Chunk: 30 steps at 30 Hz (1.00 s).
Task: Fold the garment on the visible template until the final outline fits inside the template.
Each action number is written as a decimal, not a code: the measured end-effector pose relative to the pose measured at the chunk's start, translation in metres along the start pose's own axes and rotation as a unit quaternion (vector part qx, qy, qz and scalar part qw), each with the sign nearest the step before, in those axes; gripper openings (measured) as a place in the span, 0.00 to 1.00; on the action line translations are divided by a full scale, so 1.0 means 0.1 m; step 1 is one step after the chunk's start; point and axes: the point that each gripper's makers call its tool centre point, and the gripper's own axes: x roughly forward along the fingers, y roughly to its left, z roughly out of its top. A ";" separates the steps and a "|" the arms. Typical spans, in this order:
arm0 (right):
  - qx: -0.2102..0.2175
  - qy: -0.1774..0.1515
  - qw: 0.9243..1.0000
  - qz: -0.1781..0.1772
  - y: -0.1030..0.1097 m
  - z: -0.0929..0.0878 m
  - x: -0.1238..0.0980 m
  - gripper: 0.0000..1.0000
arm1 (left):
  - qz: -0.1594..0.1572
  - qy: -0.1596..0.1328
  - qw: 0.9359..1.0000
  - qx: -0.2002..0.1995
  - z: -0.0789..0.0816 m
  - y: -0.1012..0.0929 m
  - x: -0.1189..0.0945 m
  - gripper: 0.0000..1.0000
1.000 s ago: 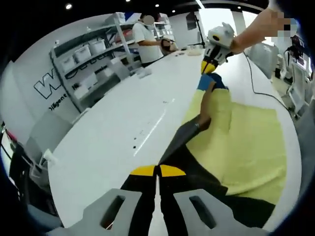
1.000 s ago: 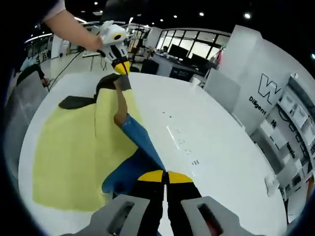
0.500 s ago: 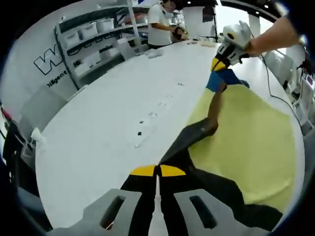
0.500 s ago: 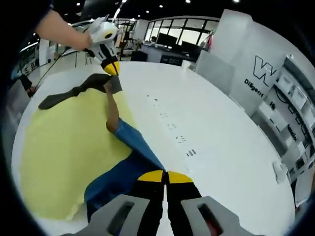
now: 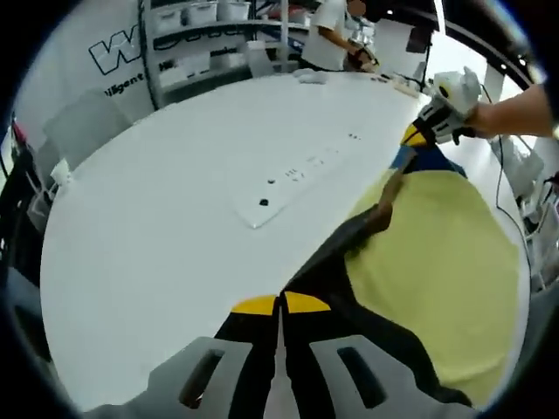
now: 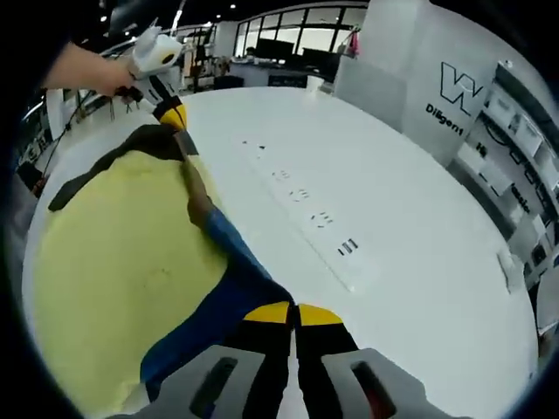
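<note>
The garment, yellow with a dark end and a blue end, is spread near one edge of the white desk, its edge stretched taut between both tools. The dark end is gripped by the left tool, the blue end by the right tool. Shelves are seen beyond the desk's far edge.

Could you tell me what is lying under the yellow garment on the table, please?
Under the yellow garment only the white table shows around its edges. Its dark and blue parts are pinched by the two grippers. Any template beneath is covered and cannot be seen.
</note>
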 end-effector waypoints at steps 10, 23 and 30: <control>0.070 0.014 0.997 -0.018 -0.11 -0.02 0.06 0.06 | 0.010 -0.003 0.993 -0.113 0.01 0.14 0.02 0.01; 0.051 -0.011 0.999 -0.009 0.05 0.03 -0.18 0.12 | 0.001 -0.030 0.997 -0.065 0.08 0.01 -0.24 0.07; 0.006 -0.049 0.999 0.003 0.32 0.08 -0.42 0.13 | -0.014 -0.043 0.999 -0.029 -0.05 -0.29 -0.48 0.09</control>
